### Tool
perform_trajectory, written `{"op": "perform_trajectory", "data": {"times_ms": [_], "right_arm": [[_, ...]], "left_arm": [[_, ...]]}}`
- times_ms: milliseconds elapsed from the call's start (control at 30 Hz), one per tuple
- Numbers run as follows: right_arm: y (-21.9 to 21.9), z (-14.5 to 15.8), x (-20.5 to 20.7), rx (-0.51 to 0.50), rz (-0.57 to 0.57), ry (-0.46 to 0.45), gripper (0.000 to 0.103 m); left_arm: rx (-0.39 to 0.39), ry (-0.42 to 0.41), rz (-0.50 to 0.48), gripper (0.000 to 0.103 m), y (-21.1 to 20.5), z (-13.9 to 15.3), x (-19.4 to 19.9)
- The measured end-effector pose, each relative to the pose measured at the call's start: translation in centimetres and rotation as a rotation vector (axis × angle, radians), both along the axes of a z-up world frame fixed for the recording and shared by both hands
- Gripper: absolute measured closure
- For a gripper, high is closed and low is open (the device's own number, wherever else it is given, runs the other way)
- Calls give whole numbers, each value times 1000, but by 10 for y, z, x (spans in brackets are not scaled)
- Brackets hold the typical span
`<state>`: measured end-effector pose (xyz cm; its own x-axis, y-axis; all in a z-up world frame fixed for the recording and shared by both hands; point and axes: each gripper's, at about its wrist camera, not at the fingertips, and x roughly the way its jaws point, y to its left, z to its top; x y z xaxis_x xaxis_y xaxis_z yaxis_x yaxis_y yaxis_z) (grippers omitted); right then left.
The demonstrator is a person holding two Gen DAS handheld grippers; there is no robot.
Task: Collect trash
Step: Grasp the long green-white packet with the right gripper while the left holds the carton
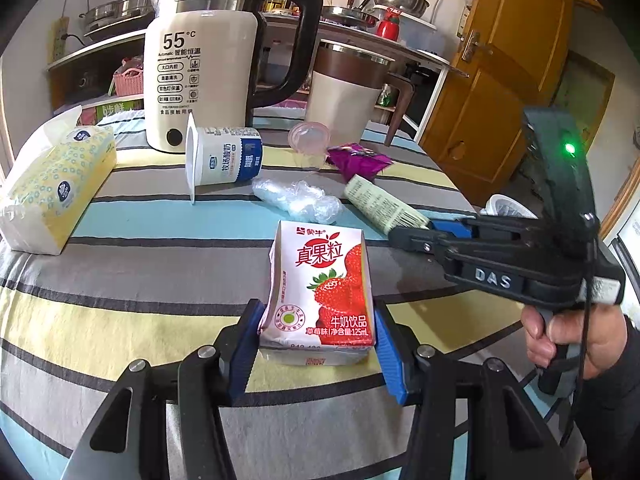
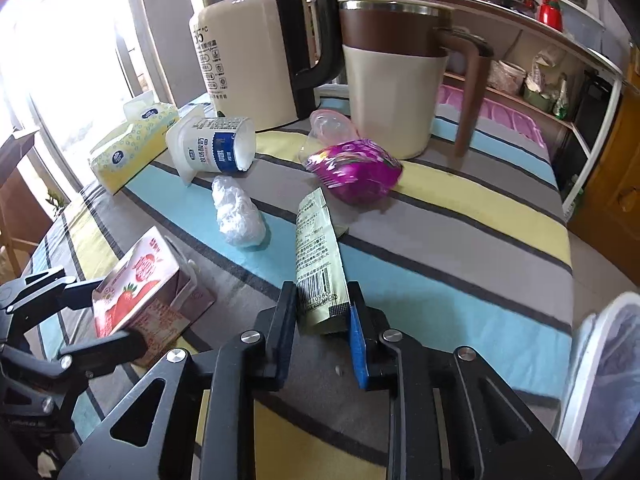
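Observation:
A pink strawberry milk carton (image 1: 320,284) stands on the striped tablecloth (image 1: 160,272); my left gripper (image 1: 316,336) is shut on its lower sides, both blue pads touching. The right wrist view shows the same carton (image 2: 140,292) at lower left. A pale green sachet (image 2: 318,252) lies flat, and my right gripper (image 2: 322,312) is shut on its near barcode end. More trash lies beyond: a tipped yogurt cup (image 1: 228,160), a crumpled clear plastic wad (image 1: 296,200), a purple wrapper (image 1: 358,160) and a clear pink lid (image 1: 310,136).
A white kettle (image 1: 200,72) and a brown-topped jug (image 1: 344,96) stand at the table's far side, a tissue pack (image 1: 56,188) at the left. A white-rimmed bin (image 2: 600,360) sits off the table's right edge. A person's hand (image 1: 568,336) holds the right gripper's handle.

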<state>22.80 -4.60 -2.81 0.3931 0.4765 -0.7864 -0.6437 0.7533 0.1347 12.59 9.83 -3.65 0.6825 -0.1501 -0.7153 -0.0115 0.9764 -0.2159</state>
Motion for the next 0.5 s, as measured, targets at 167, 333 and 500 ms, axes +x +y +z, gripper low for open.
{"op": "perform_trajectory", "data": {"times_ms": [167, 333, 500], "right_arm": [[-20, 2, -16, 36, -38, 14, 78], [-45, 8, -40, 74, -74, 13, 78], [-71, 20, -61, 119, -121, 1, 78]], "left_arm": [[0, -7, 5, 50, -4, 1, -3], [-8, -22, -8, 51, -16, 6, -11], [-7, -45, -37, 51, -32, 15, -16]]}}
